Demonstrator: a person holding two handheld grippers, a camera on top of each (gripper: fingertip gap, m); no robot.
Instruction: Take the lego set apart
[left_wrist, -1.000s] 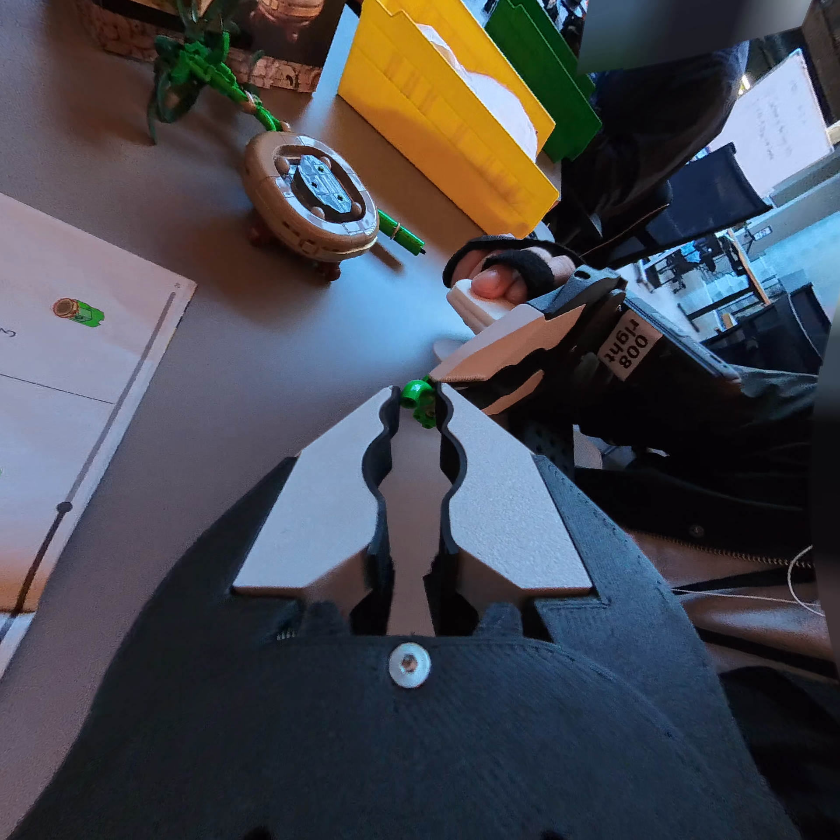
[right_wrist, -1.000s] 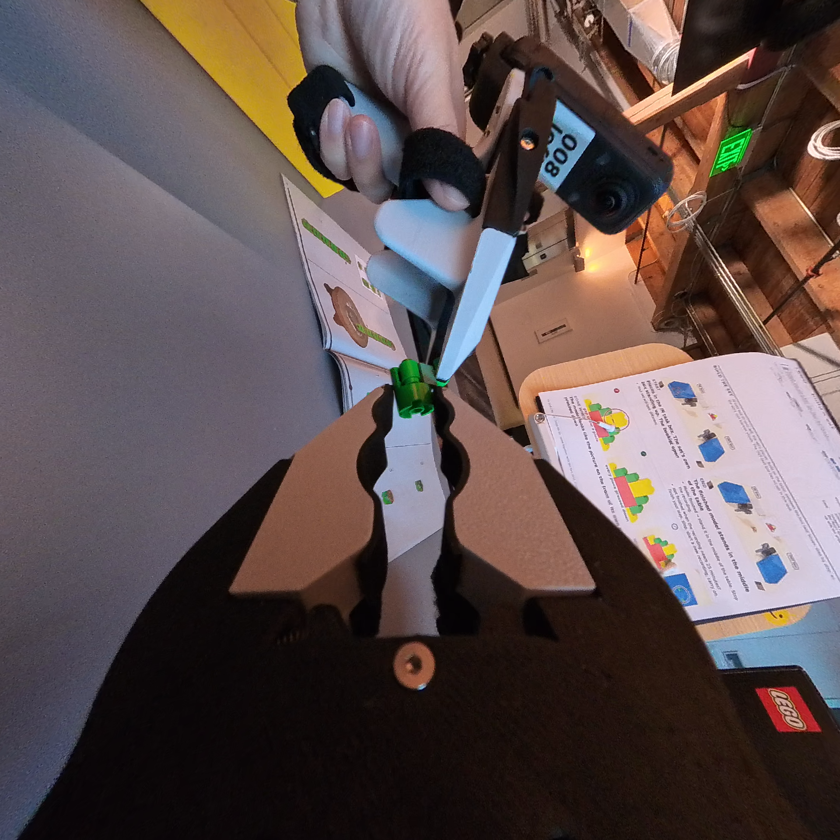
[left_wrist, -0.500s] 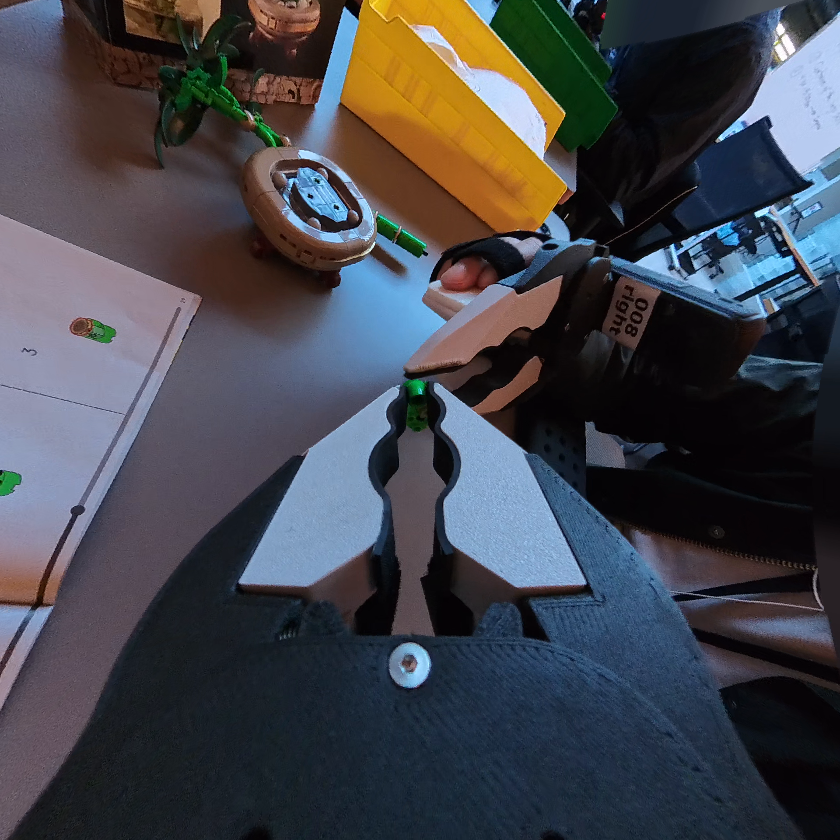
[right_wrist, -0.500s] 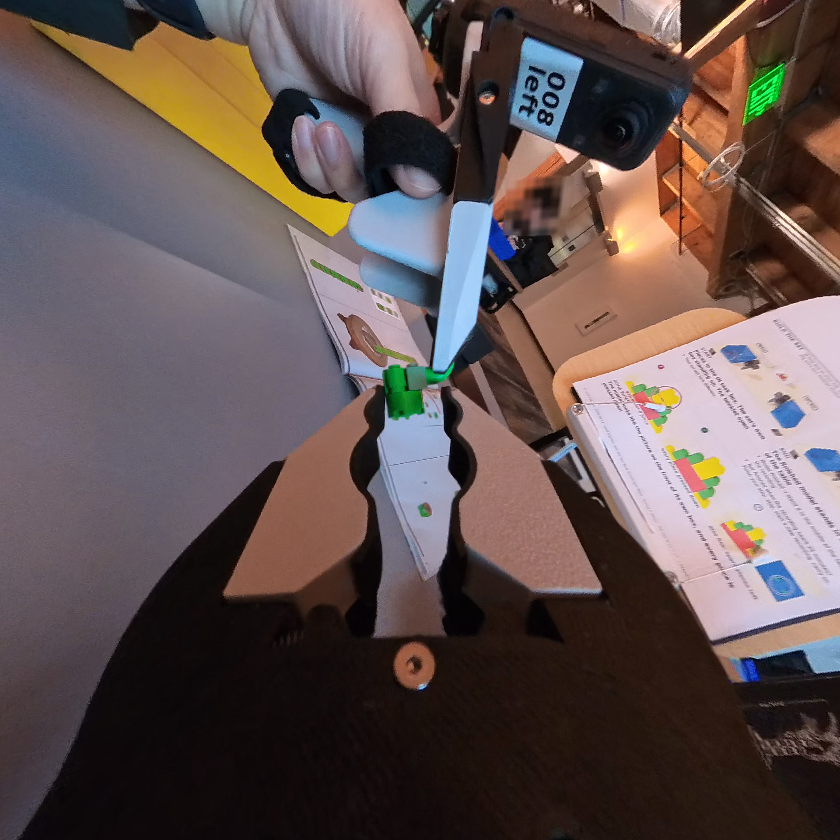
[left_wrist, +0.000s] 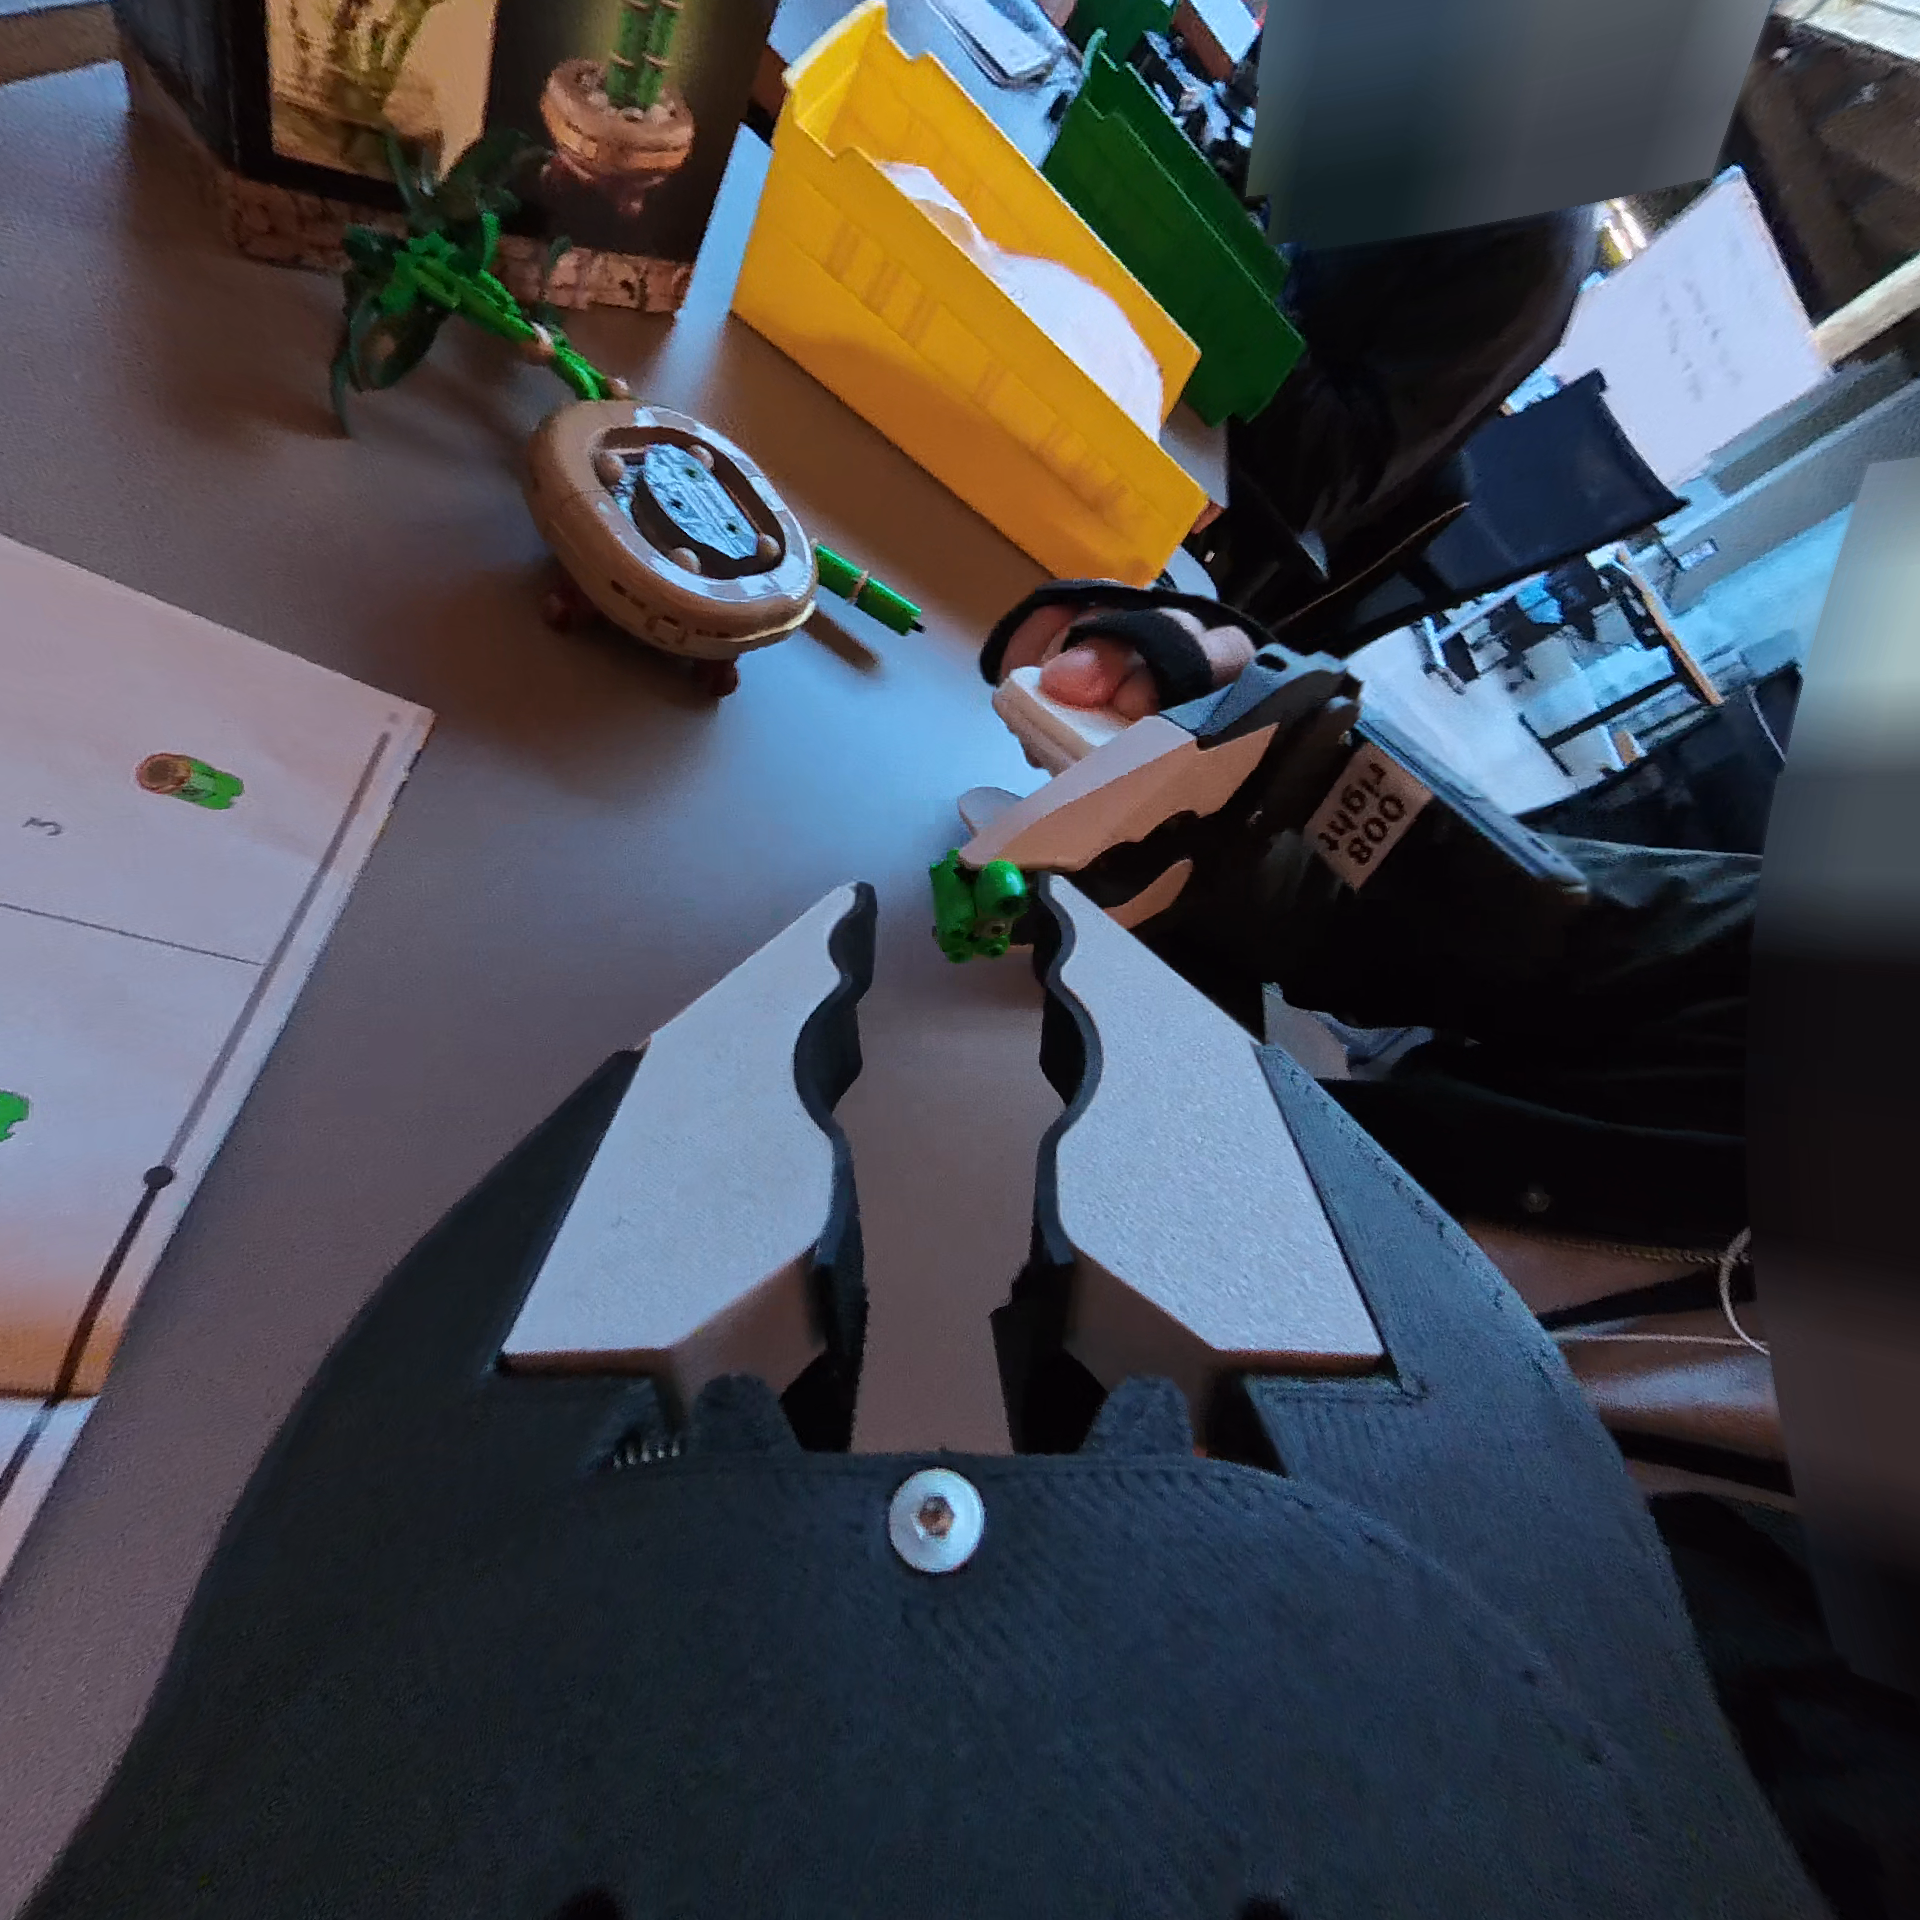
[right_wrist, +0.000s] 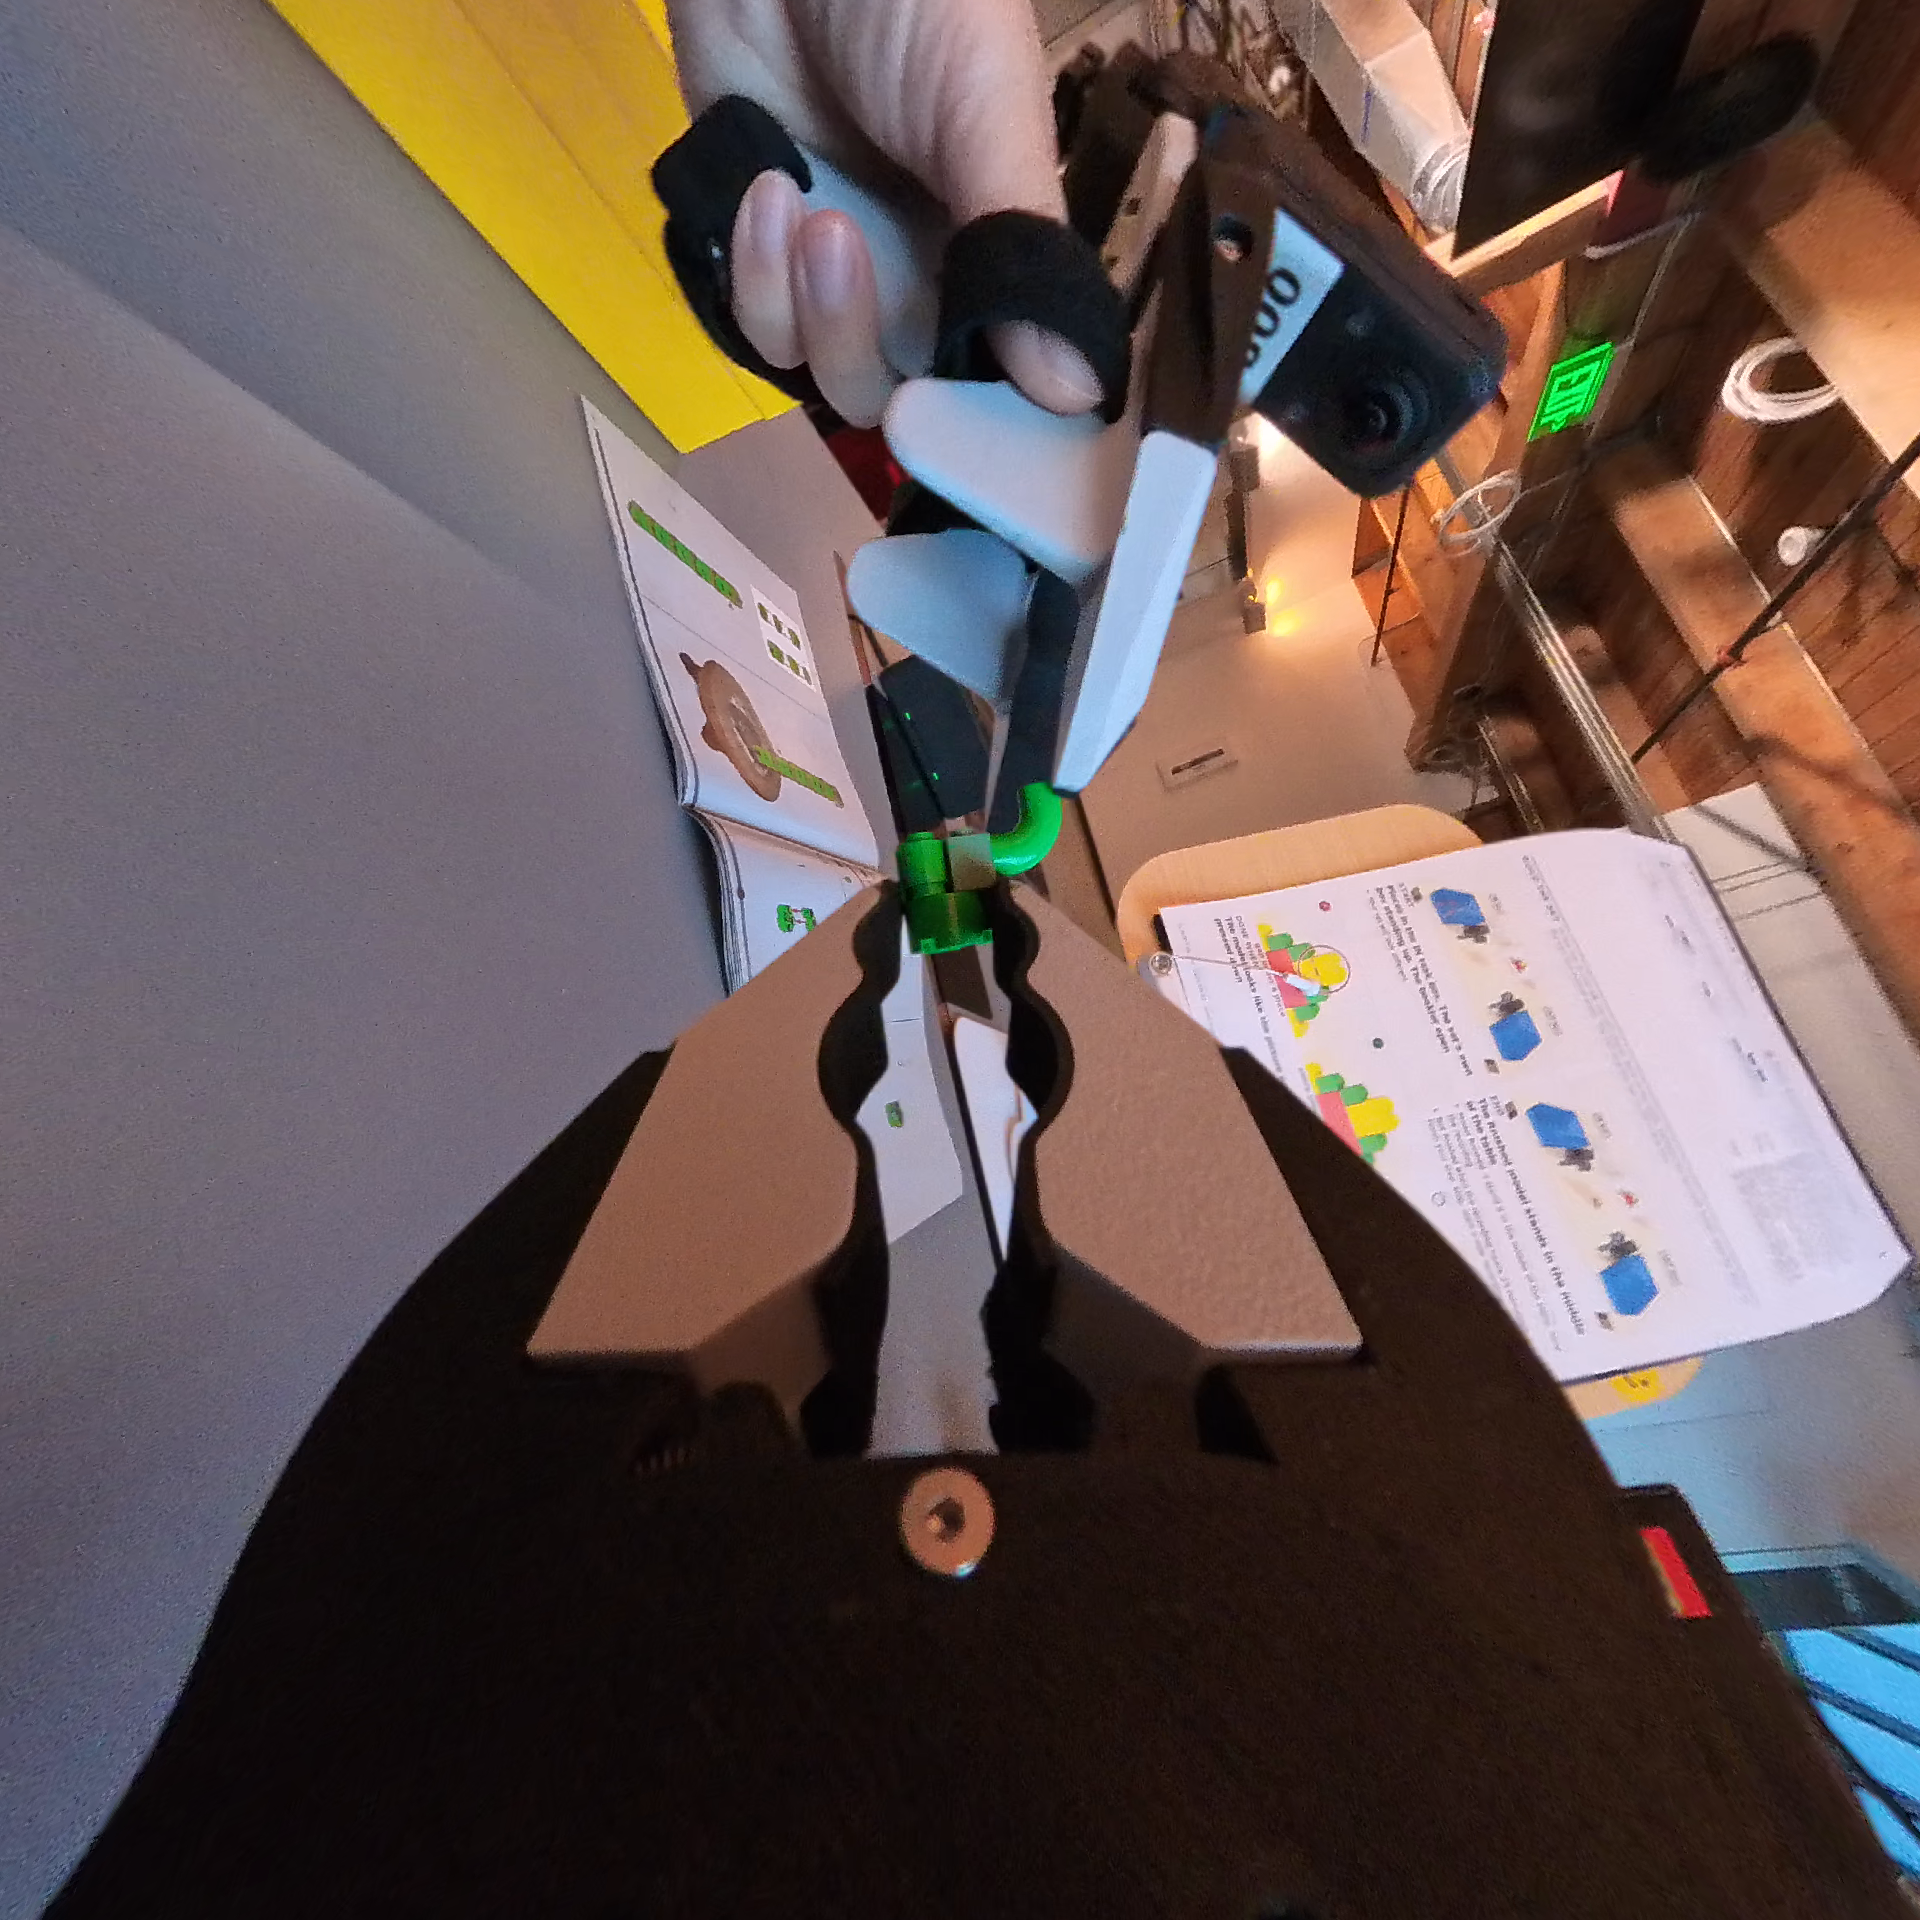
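Note:
My right gripper (right_wrist: 945, 920) is shut on a small green lego piece (right_wrist: 935, 883) with a tan block and a green curved stem on it. In the left wrist view the piece (left_wrist: 977, 904) hangs from the right gripper's tips (left_wrist: 987, 857), above the table. My left gripper (left_wrist: 951, 899) is open, its jaws wide apart on either side of the piece, which sits close to its right finger. In the right wrist view the left gripper (right_wrist: 1081, 769) is edge-on, its tip at the curved stem. The tan lego pot (left_wrist: 670, 545) lies on the table with a green stalk (left_wrist: 447, 281).
A yellow bin (left_wrist: 966, 343) and a green bin (left_wrist: 1174, 239) stand at the back, beside the set's box (left_wrist: 468, 104). An open instruction booklet (left_wrist: 156, 935) lies to the left. A printed sheet (right_wrist: 1507, 1091) lies on a wooden board to the right. Left and right tips are no more than a few centimetres apart. The tan lego pot (left_wrist: 670, 545) is about equally far from each gripper, around 20 cm.
My left gripper was shut on the green piece and has now opened, letting it go. My right gripper keeps hold of the piece.

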